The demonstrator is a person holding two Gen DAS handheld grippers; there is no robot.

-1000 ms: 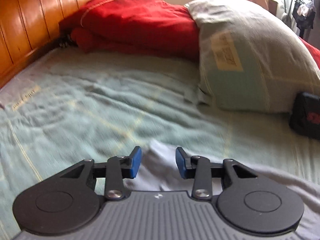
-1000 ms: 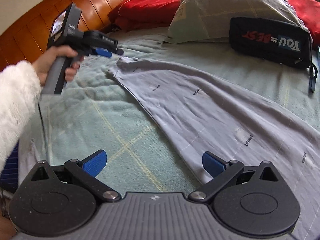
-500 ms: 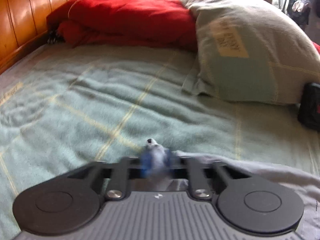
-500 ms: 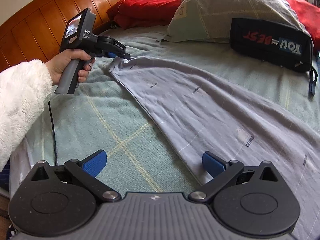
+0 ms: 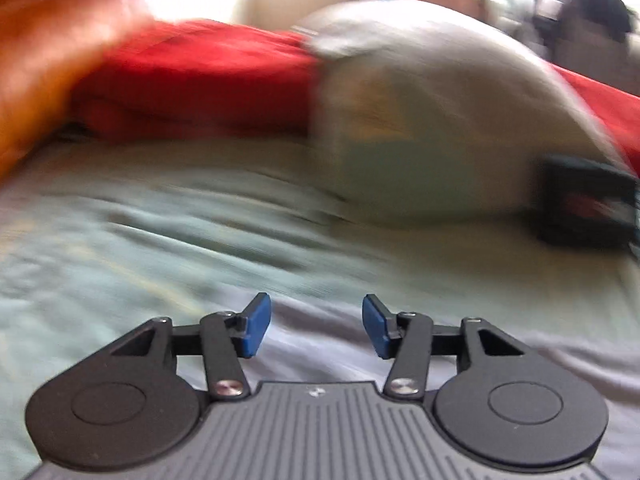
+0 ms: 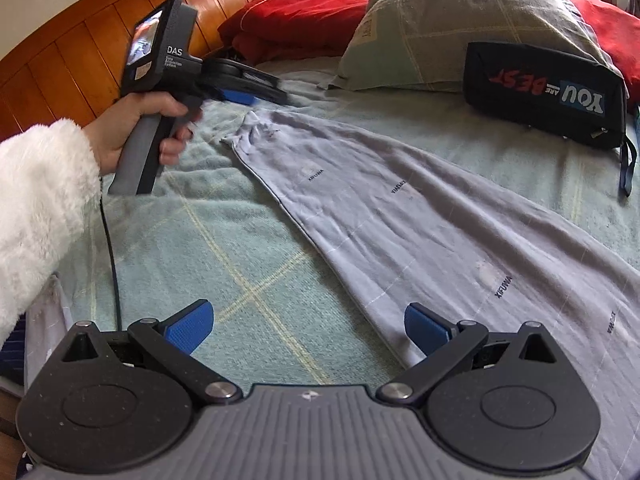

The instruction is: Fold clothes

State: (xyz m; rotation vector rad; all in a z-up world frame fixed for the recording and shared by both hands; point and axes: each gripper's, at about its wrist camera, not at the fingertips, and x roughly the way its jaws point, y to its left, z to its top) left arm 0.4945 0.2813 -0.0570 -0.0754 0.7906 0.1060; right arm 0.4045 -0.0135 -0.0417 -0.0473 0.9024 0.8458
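A pale grey garment (image 6: 400, 220) with small printed words lies spread slantwise over the green bed cover (image 6: 240, 264). Its far corner (image 6: 250, 122) rests crumpled on the bed, just below my left gripper (image 6: 250, 96). A hand in a white fluffy sleeve (image 6: 36, 200) holds that gripper. In the blurred left wrist view the left gripper (image 5: 316, 326) has its jaws opening, with nothing between the blue pads and the garment (image 5: 316, 360) flat beneath. My right gripper (image 6: 308, 328) stands open and wide over the garment's near edge, holding nothing.
A wooden headboard (image 6: 80, 40) runs along the far left. Red pillows (image 6: 304, 16) and a grey-green pillow (image 6: 460, 28) lie at the head of the bed. A black pouch (image 6: 540, 92) with printed letters sits at right. A black cable (image 6: 114, 264) hangs from the left gripper.
Half a second ago the left gripper was pinched on the garment's corner; now its jaws have parted and the corner lies free. The right gripper has not moved.
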